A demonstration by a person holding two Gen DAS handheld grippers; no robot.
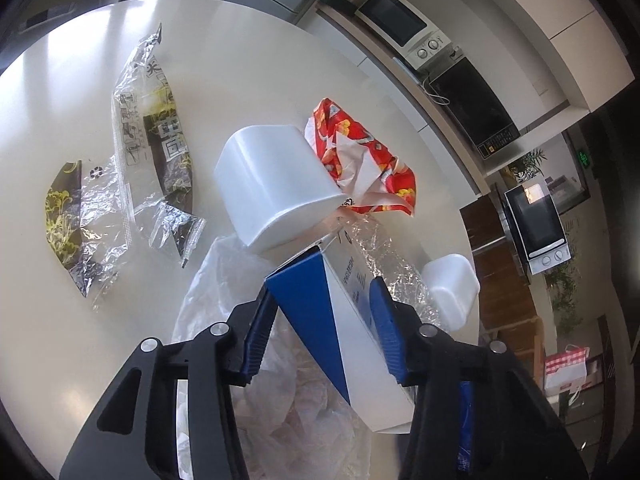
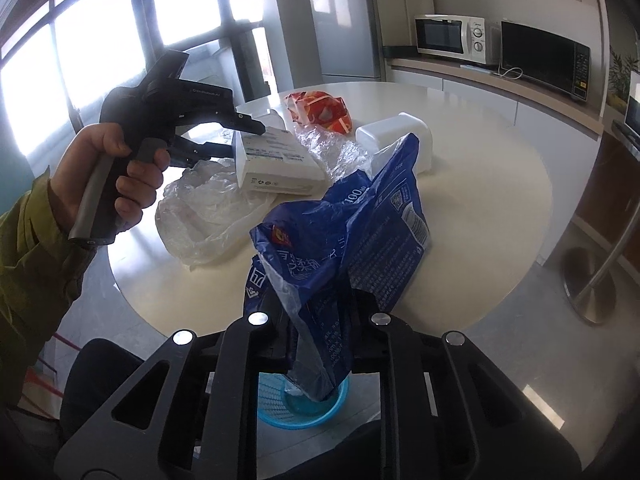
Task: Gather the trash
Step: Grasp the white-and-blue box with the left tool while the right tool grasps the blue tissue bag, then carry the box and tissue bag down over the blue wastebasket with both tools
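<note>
The left tongs (image 1: 322, 320) pinch a blue-and-white carton (image 1: 352, 320) above a clear plastic bag (image 1: 224, 280) on the bench (image 1: 52, 360). The right tongs (image 2: 320, 344) clamp a crumpled blue wrapper (image 2: 348, 232) over a blue basket (image 2: 276, 412) on the floor, apparently empty. Beyond the carton lie a white tub (image 1: 272, 184) and a red wrapper (image 1: 360, 160).

Table (image 2: 480, 208) near edge bare on right side; tub (image 1: 276, 184), red wrapper (image 1: 360, 160), clear bag (image 2: 208, 208) crowd the box (image 1: 360, 320).
</note>
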